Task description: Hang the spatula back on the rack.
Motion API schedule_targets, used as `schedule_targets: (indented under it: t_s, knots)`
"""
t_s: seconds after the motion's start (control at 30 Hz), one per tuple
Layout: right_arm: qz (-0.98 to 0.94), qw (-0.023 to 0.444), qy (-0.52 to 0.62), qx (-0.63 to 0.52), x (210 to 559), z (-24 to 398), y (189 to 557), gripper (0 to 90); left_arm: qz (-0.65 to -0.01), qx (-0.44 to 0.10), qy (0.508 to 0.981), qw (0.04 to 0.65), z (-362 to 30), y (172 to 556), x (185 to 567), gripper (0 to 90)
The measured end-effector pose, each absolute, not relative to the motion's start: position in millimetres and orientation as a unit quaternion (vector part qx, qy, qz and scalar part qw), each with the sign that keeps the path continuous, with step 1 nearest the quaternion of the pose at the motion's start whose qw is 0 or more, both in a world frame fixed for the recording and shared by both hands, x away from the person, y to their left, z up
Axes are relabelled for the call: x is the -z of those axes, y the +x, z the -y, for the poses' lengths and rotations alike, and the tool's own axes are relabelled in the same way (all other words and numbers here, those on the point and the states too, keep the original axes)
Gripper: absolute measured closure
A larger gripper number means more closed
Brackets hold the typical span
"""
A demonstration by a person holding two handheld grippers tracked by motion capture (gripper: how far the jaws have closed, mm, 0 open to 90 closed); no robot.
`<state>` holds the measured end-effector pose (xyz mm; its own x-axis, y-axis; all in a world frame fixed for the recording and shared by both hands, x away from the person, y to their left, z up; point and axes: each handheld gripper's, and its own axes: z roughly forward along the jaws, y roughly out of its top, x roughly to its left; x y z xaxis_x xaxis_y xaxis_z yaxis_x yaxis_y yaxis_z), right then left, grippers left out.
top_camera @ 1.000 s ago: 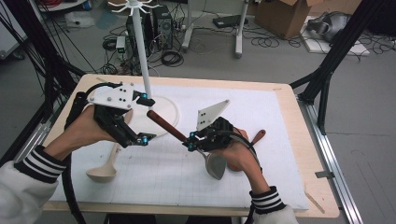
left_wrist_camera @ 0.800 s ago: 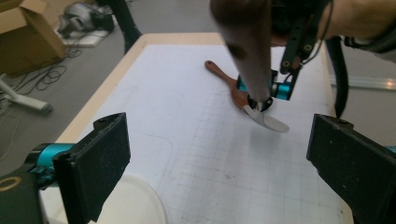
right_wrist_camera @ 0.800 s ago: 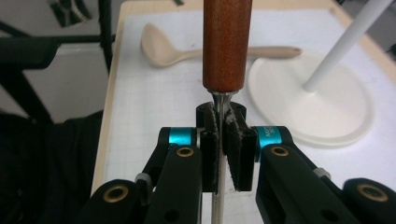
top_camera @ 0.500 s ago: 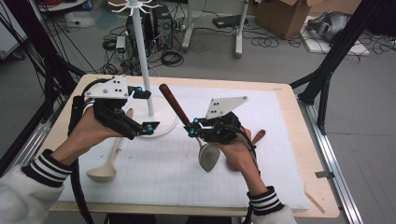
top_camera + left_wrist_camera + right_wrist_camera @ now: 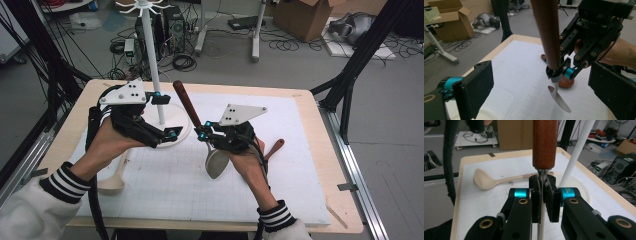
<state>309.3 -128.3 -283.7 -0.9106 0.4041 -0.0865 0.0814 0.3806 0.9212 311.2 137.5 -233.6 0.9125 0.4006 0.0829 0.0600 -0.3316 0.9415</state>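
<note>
Two hand-held grippers work above a wooden table [image 5: 320, 107] covered by a white gridded mat [image 5: 280, 180]. The right gripper [image 5: 204, 134], near the middle of the table, has its jaws pinched tight on the thin metal neck of a spatula [image 5: 192, 117], just below the reddish-brown wooden handle; the right gripper view shows the pads [image 5: 535, 200] pressed against the metal shaft from both sides. This spatula is lifted clear of the mat and stands steeply tilted, its handle rising toward the far edge and its pale metal blade [image 5: 216, 162] hanging low toward the near edge, in front of the person's right hand [image 5: 245, 160]. The left gripper [image 5: 172, 135] is over the left half of the table with its jaws spread wide and nothing between them; in the left gripper view its two black pads [image 5: 475, 92] frame the spatula from either side, well apart from it. Just beyond the left gripper, a white stand [image 5: 152, 65] rises from a round base [image 5: 182, 131] set toward the far left corner, with hooks at its top. A pale wooden ladle [image 5: 114, 177] lies flat on the mat near the left edge, partly under the left forearm. Another brown-handled utensil [image 5: 275, 147] lies on the mat behind the right hand, toward the right edge.
</note>
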Motion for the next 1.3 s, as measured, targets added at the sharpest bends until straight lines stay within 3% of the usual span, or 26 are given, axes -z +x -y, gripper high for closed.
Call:
schedule_targets:
  t_s: [0.43, 1.3]
  knots:
    - [-0.810, 0.148, 0.154, -0.547, 287.3, 122.4, 309.4, 85.0, -0.158, -0.149, 0.783, 0.583, -123.6, 313.3, 227.1, 11.5]
    - [-0.817, 0.155, 0.153, -0.535, 293.7, 113.7, 309.9, 85.0, -0.187, -0.105, 0.773, 0.597, -124.8, 320.0, 224.5, 57.4]
